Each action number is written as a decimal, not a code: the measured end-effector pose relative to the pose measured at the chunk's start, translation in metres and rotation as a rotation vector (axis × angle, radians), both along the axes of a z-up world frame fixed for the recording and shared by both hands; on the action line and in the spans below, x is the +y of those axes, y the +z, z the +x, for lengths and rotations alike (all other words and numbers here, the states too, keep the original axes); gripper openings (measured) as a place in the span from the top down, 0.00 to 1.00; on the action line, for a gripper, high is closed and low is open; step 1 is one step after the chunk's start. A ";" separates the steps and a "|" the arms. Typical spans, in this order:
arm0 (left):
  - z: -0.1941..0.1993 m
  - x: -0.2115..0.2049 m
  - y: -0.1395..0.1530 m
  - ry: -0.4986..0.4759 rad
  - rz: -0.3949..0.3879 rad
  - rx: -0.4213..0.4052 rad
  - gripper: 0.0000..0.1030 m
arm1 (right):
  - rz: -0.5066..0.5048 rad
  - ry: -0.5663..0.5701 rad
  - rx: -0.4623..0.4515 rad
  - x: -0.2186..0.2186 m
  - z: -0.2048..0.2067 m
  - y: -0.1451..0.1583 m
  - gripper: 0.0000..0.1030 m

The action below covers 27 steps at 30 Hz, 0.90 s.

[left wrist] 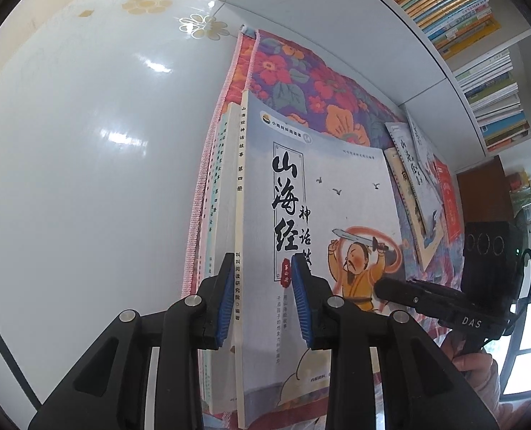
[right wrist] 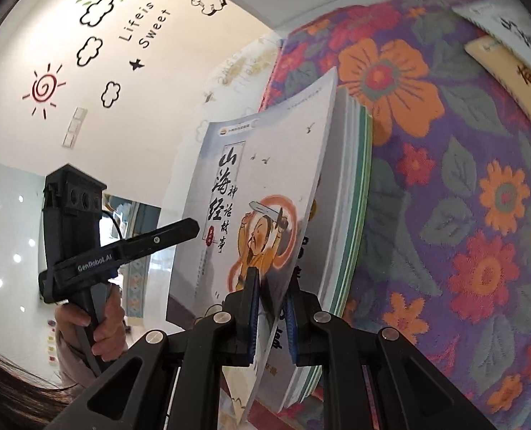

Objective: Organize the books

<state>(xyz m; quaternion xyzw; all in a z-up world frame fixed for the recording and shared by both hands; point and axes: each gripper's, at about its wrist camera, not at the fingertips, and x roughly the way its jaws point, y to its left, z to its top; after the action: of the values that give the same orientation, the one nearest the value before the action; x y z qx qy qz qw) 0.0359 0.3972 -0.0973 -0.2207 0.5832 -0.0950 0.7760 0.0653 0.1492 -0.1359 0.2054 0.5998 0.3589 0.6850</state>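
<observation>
Blue-padded left gripper [left wrist: 261, 301] spread, straddling spine of the pale-blue paperback storybook [left wrist: 319, 222], not clamping. Book stands on the stack over the floral quilted cloth [left wrist: 301, 71]. Right gripper [right wrist: 270, 317] pinches its cover's lower edge. Mid-stacking; next probably lower it flush.

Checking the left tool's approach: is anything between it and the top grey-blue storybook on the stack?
Nothing visible: the left tool is open, astride the grey-blue storybook's spine edge. The right tool pinches its lifted cover.
</observation>
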 end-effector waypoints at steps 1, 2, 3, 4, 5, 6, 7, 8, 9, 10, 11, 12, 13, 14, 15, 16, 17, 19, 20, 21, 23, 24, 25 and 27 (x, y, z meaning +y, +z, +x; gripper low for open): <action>0.001 0.000 0.000 0.004 0.004 0.002 0.73 | 0.000 0.001 0.000 0.001 0.000 0.000 0.88; 0.000 0.000 0.001 0.012 0.014 0.005 0.73 | -0.005 0.005 -0.005 0.002 0.000 0.001 0.88; -0.001 0.001 0.002 0.018 0.017 0.005 0.71 | -0.008 0.007 -0.008 0.002 0.001 0.001 0.88; -0.002 0.003 0.002 0.026 0.021 0.006 0.70 | -0.007 0.006 -0.007 0.003 0.001 0.001 0.87; -0.002 0.005 0.004 0.041 0.038 0.009 0.69 | -0.001 0.003 -0.003 0.002 0.001 0.001 0.87; -0.003 0.007 0.005 0.051 0.060 0.014 0.69 | 0.004 0.001 0.001 0.001 0.002 -0.001 0.86; -0.003 0.008 0.006 0.057 0.072 0.018 0.69 | 0.015 -0.005 0.009 0.000 0.002 -0.003 0.86; -0.004 0.011 0.007 0.067 0.086 0.020 0.69 | 0.027 -0.012 0.019 0.000 0.002 -0.004 0.85; -0.007 0.015 0.010 0.092 0.101 0.017 0.69 | 0.052 -0.022 0.031 -0.004 0.002 -0.007 0.82; -0.007 0.018 0.011 0.107 0.109 0.015 0.69 | 0.075 -0.028 0.039 -0.006 0.002 -0.009 0.80; -0.010 0.022 0.015 0.137 0.127 0.010 0.69 | 0.110 -0.034 0.049 -0.008 0.002 -0.010 0.72; -0.013 0.025 0.019 0.161 0.143 0.003 0.69 | 0.131 -0.038 0.054 -0.008 0.002 -0.009 0.62; -0.015 0.027 0.023 0.183 0.158 -0.007 0.67 | 0.153 -0.041 0.058 -0.008 0.001 -0.007 0.57; -0.018 0.028 0.028 0.203 0.170 -0.020 0.65 | 0.159 -0.042 0.058 -0.008 0.000 -0.006 0.48; -0.021 0.028 0.032 0.215 0.181 -0.033 0.63 | 0.156 -0.046 0.055 -0.009 -0.002 -0.002 0.40; -0.024 0.026 0.038 0.227 0.197 -0.053 0.61 | 0.153 -0.054 0.051 -0.012 -0.003 0.000 0.36; -0.026 0.023 0.044 0.237 0.210 -0.073 0.59 | 0.158 -0.071 0.046 -0.018 -0.005 0.004 0.27; -0.028 0.013 0.056 0.256 0.218 -0.116 0.34 | 0.190 -0.103 0.032 -0.035 -0.009 0.011 0.23; -0.029 0.007 0.062 0.261 0.210 -0.140 0.28 | 0.195 -0.131 0.017 -0.048 -0.010 0.015 0.22; -0.029 -0.001 0.067 0.259 0.197 -0.162 0.26 | 0.184 -0.159 -0.007 -0.066 -0.012 0.020 0.19; -0.024 -0.021 0.074 0.230 0.173 -0.174 0.26 | 0.118 -0.228 -0.076 -0.103 -0.016 0.032 0.14; -0.021 -0.034 0.075 0.218 0.165 -0.173 0.26 | 0.070 -0.258 -0.115 -0.120 -0.016 0.038 0.14; -0.019 -0.047 0.075 0.212 0.155 -0.175 0.26 | 0.005 -0.288 -0.159 -0.140 -0.016 0.043 0.14; -0.013 -0.076 0.072 0.194 0.128 -0.174 0.25 | -0.162 -0.337 -0.245 -0.174 -0.017 0.051 0.13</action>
<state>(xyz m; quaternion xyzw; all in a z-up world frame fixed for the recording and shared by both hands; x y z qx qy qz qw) 0.0231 0.3210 -0.0255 -0.2170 0.4947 -0.0008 0.8415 0.0487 -0.0252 -0.0851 0.2020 0.4963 0.2123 0.8172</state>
